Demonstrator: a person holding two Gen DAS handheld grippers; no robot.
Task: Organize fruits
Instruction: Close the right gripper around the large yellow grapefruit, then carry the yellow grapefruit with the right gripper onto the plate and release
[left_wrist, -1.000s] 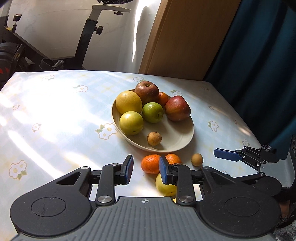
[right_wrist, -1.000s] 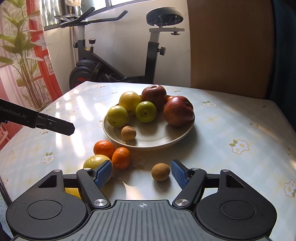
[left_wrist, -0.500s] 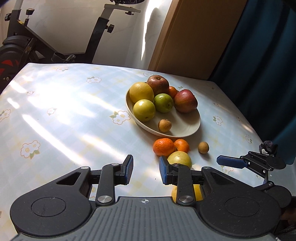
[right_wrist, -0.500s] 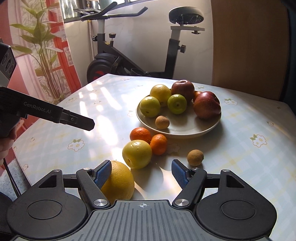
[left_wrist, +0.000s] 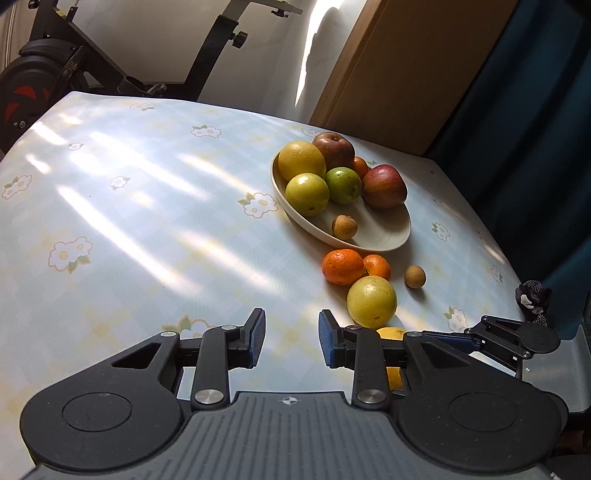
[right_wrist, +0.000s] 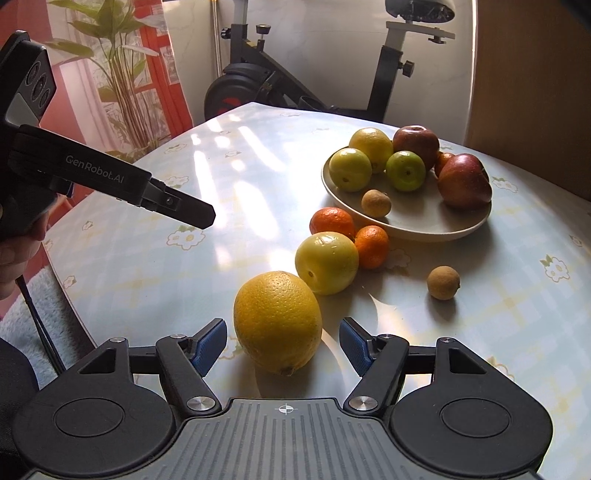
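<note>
done: plate (right_wrist: 476, 227) already holds seven fruits | left: five loose on the desk (right_wrist: 184, 280) beside it, incl. big orange (right_wrist: 277, 321) | right gripper (right_wrist: 282, 343) closing around that orange, pads not touching yet | left gripper (left_wrist: 291, 338) narrow, empty

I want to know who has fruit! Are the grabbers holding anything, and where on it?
Nothing is held. The right gripper is closing around the big orange, pads not yet touching. The left gripper is empty.
</note>
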